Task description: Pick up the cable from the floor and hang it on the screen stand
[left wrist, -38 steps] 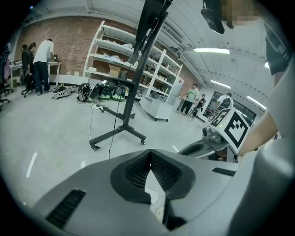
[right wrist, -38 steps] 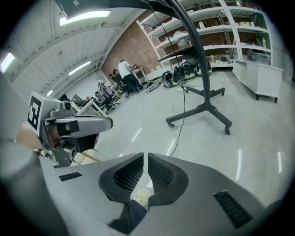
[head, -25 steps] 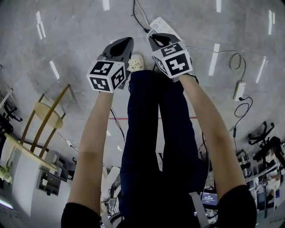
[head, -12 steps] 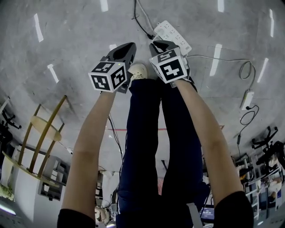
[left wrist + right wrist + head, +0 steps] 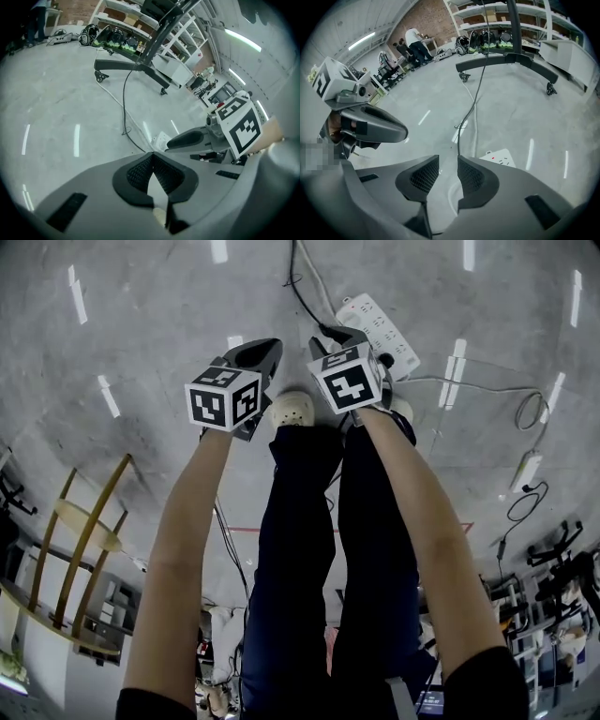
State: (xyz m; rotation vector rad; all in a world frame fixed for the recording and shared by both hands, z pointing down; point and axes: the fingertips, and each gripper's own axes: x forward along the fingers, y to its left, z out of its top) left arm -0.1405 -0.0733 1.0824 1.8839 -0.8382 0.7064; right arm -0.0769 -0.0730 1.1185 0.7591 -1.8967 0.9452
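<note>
Head view shows the person's right gripper (image 5: 342, 334), jaws just opened and spread on nothing, and the left gripper (image 5: 265, 348), jaws pressed together and empty. Both aim down at the thin black cable (image 5: 300, 294), which lies on the grey concrete floor (image 5: 141, 315) and runs to the white plastic power strip (image 5: 380, 329). A grab this near the strip could drag it along or pull the plug on the way to the black wheeled screen stand (image 5: 511, 58), and the flat-lying cable may slip past the pads.
</note>
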